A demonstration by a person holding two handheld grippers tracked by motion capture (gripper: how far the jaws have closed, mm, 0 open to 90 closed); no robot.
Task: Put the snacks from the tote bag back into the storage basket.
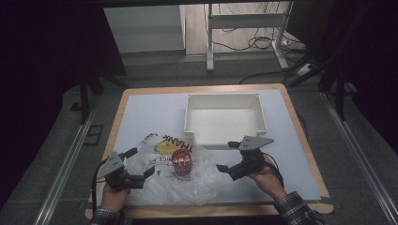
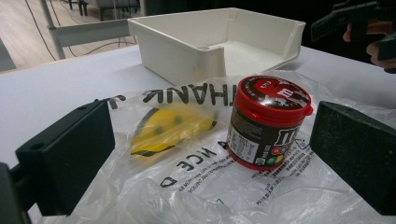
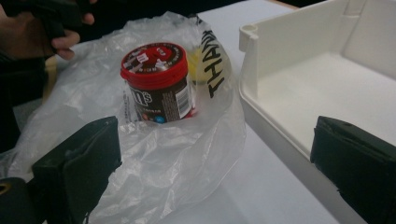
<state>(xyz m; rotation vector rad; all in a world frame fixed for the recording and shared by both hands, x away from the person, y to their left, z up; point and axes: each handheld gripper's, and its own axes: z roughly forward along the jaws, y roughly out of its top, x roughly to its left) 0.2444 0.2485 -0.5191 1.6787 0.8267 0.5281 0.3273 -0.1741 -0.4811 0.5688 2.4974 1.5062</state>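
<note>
One jar [image 1: 181,162], one plastic bag [image 1: 187,180], one white bin [image 1: 225,119]. Jar: red lid, dark label, upright on the bag, mid-bench [image 1: 141,115]. My left claw [image 1: 136,164] and right claw [image 1: 227,157]: both wide open, empty.

The clear plastic bag [image 2: 196,182] carries black print: "THANK" above a yellow smiley mark and "NICE D" below it, seen upside down in the left gripper view. The red-lidded jar [image 2: 267,122] shows a white "m" logo; its small label text is unreadable.
</note>
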